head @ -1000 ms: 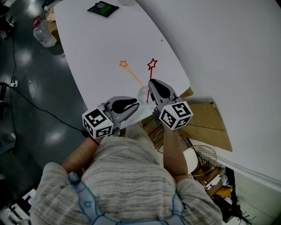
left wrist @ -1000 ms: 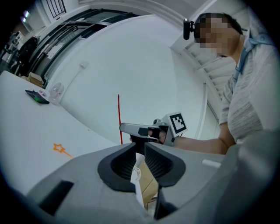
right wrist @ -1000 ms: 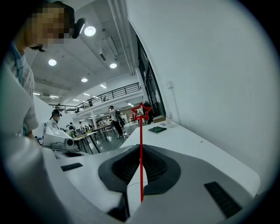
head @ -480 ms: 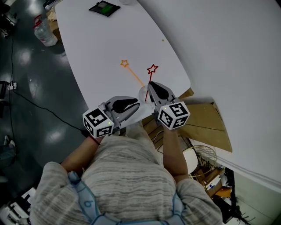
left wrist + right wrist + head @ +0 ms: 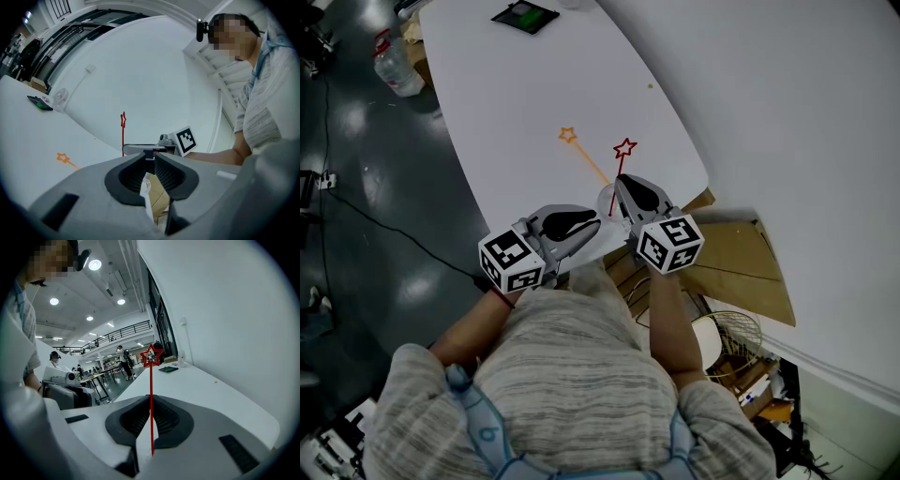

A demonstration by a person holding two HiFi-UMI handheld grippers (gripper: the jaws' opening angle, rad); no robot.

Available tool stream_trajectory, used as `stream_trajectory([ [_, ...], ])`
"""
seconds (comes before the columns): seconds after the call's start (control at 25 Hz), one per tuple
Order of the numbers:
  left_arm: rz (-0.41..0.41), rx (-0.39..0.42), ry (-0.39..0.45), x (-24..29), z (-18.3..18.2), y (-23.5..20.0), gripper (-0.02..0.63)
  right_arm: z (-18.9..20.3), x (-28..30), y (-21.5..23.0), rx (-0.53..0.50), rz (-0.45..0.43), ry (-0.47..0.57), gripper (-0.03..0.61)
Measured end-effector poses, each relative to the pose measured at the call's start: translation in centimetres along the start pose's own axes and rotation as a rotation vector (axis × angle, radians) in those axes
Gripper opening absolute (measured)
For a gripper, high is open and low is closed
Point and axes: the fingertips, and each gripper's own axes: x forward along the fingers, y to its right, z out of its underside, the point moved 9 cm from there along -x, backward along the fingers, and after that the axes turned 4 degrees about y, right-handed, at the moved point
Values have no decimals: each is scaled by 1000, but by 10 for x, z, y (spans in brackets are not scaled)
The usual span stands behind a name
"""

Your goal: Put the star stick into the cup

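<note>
Right gripper (image 5: 620,184) had its jaws pinching the red star stick (image 5: 624,148) upright by the cup (image 5: 606,199); left gripper (image 5: 592,223) jaws pressed together.

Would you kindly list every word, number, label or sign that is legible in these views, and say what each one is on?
No legible text in any view.
The cubes on the left gripper and right gripper: black-and-white square markers, no letters or digits.
The bottle beside the table: label too small to read.
The dark flat item on the table: green patch, no readable print.
</note>
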Motion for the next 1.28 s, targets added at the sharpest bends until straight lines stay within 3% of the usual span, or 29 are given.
stream_trajectory([
  [0.32, 0, -5, 6, 2, -2, -3, 69, 0, -3, 2, 26, -36, 25, 14],
  [0.8, -6, -5, 16, 1, 0, -4, 69, -21, -16, -4, -15, -41, 72, 14],
  [1.28, -23, -4, 30, 2, -1, -3, 69, -35, -9, 26, -119, -57, -35, 14],
])
